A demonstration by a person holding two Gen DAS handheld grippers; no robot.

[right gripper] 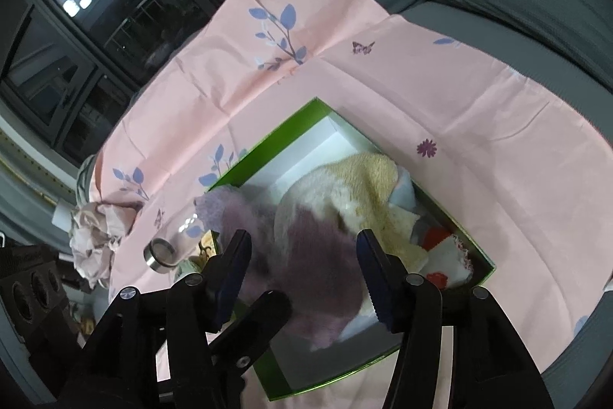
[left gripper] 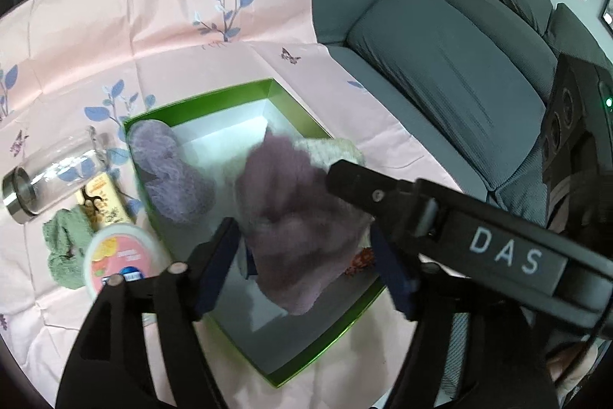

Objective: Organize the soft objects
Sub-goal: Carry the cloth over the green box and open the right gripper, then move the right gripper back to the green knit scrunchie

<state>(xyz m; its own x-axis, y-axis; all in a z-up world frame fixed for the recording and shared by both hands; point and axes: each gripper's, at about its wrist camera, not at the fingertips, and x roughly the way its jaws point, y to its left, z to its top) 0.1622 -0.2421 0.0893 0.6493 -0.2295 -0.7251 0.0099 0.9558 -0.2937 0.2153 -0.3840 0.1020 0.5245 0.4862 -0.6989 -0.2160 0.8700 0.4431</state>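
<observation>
Open left gripper (left gripper: 306,263) jaws flank mauve cloth (left gripper: 302,217); right gripper (left gripper: 498,236) reads "DAS".

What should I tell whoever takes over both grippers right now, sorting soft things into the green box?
Left gripper: open. Right gripper: open. Both are over the green box, with the blurred dark purple fluffy piece between the jaws. Neither looks clamped on it.
Done: lavender fluffy piece, cream towel and red-and-white cloth are in the box.
Left: green knit cloth on the pink sheet beside the box, and probably the crumpled pale cloth at the sheet's edge.
</observation>
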